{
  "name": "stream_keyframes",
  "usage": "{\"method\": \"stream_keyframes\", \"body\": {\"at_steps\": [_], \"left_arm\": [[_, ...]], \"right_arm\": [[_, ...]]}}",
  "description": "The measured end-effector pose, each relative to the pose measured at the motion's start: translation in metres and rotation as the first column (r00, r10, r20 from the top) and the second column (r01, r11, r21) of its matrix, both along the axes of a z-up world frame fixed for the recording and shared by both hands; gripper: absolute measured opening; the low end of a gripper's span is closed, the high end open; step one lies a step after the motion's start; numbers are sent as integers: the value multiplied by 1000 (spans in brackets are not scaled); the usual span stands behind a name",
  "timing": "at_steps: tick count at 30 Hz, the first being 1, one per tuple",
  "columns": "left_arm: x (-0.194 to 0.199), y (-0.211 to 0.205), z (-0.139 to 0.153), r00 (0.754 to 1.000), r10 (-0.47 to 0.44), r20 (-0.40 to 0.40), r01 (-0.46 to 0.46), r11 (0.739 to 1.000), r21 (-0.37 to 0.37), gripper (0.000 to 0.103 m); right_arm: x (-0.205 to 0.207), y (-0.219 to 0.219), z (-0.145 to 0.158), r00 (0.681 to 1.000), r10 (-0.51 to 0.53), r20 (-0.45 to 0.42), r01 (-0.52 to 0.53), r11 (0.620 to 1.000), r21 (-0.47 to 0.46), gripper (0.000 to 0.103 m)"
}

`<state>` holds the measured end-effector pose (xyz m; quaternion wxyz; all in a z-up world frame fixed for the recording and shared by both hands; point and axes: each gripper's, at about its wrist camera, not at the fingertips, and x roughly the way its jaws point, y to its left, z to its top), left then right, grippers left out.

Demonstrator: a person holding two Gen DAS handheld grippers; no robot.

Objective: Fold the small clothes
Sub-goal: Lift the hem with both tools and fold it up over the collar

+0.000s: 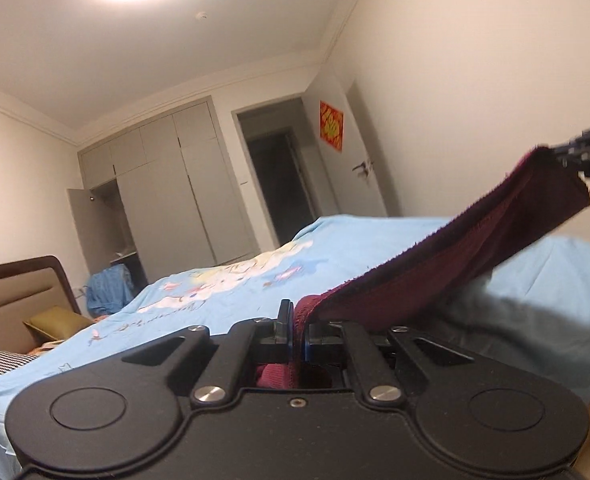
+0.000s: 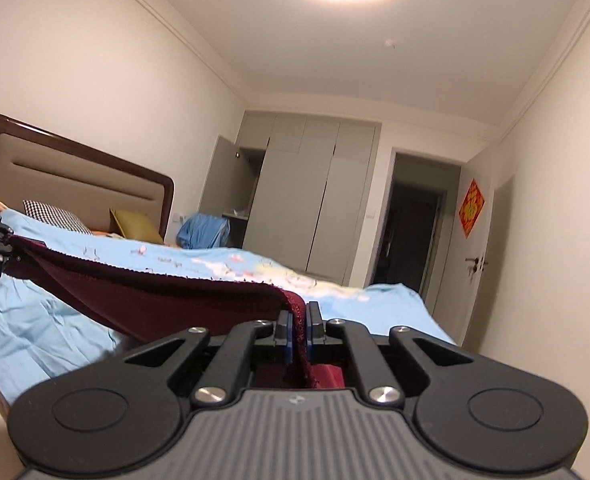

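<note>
A dark red knitted garment hangs stretched in the air above the bed. My left gripper is shut on one end of it, cloth bunched between its jaws. The other end runs up to my right gripper, seen at the right edge of the left wrist view. In the right wrist view my right gripper is shut on the garment, which spans leftward to my left gripper at the far left edge. The lower part of the cloth is hidden behind both gripper bodies.
A bed with a light blue printed sheet lies below the cloth. A brown headboard, checked pillow and olive cushion sit at its head. A grey wardrobe, dark doorway and blue clothes pile stand beyond.
</note>
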<state>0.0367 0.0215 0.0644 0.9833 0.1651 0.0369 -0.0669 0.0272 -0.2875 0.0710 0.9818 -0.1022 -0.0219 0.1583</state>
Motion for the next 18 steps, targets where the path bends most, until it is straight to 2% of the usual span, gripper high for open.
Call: {"method": "stream_keyframes", "body": {"at_steps": [5, 9, 15, 18], "left_arm": [[-16, 10, 33, 999, -50, -12, 49, 997, -63, 4], [-8, 18, 44, 995, -75, -68, 69, 993, -99, 4], [46, 28, 56, 982, -84, -170, 70, 994, -87, 5], [90, 33, 64, 973, -79, -219, 65, 995, -70, 5]], "right_arm": [[-25, -3, 19, 999, 5, 44, -3, 999, -40, 7], [-14, -3, 24, 999, 22, 29, -20, 998, -58, 7], [48, 1, 28, 998, 52, -43, -56, 994, -96, 7], [92, 9, 32, 997, 45, -65, -55, 985, -166, 8]]}}
